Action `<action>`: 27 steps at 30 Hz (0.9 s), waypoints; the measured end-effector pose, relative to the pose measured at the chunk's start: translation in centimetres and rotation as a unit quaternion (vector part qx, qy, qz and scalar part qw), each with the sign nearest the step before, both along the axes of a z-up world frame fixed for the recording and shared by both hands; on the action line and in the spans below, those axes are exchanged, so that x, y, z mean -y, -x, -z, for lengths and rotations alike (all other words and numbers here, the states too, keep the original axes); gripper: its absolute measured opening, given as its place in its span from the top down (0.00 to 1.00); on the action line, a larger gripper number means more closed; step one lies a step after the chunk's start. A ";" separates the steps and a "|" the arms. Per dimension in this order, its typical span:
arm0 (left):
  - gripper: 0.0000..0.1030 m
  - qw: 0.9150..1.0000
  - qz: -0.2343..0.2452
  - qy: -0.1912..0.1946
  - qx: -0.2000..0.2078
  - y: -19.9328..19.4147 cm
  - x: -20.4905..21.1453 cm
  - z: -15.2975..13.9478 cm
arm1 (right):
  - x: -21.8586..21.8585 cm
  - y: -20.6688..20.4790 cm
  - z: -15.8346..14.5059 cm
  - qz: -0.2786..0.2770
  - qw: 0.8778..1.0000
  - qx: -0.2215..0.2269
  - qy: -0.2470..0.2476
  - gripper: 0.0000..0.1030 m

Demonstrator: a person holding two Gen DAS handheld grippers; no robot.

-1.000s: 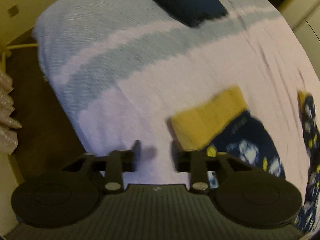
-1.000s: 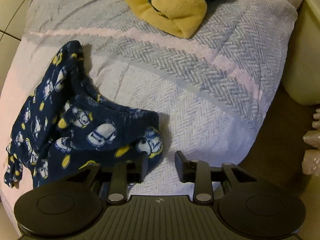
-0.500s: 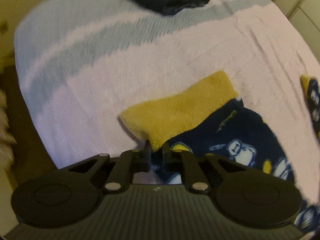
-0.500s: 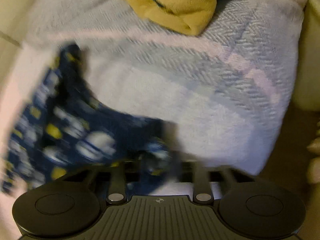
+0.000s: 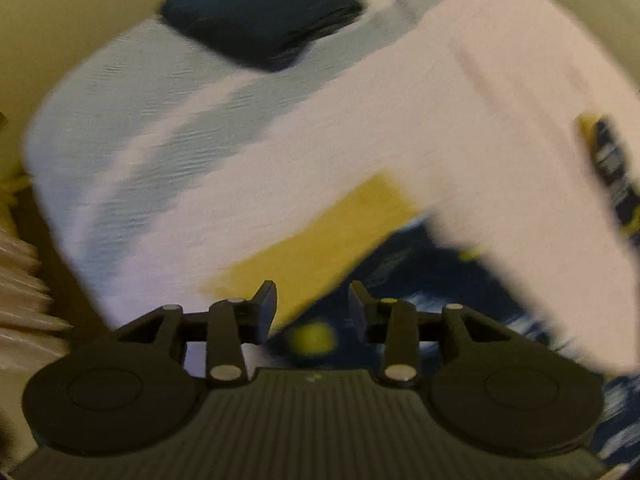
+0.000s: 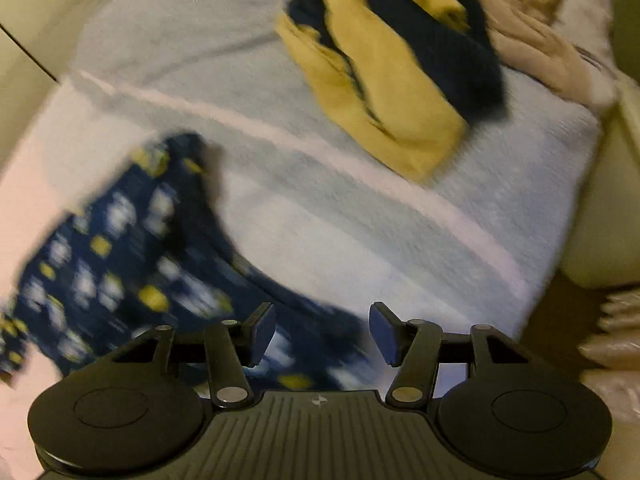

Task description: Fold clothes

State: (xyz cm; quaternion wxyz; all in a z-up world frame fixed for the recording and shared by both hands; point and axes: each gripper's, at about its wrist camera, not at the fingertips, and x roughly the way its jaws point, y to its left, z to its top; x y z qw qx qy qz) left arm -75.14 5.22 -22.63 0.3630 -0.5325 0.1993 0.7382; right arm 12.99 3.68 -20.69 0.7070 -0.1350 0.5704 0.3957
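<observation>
— Where's the garment?

— The navy fleece pajama piece with white and yellow print (image 6: pixel 120 264) lies on the pale striped bed blanket (image 6: pixel 360 240), its yellow cuff (image 5: pixel 320 236) before the left gripper (image 5: pixel 313 306).

— Holding it?

— No. Left gripper and right gripper (image 6: pixel 322 334) are both spread apart, empty, over the fabric.

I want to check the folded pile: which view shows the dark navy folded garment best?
The left wrist view: the dark navy folded garment lies whole at the far end of the bedspread, though blurred. The right wrist view does not clearly show it.
</observation>
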 end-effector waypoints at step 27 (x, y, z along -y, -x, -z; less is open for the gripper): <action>0.45 0.983 0.125 -0.053 0.125 -14.3 -45.7 8.1 | -27.6 1.3 8.3 -0.054 0.997 0.036 0.045 0.40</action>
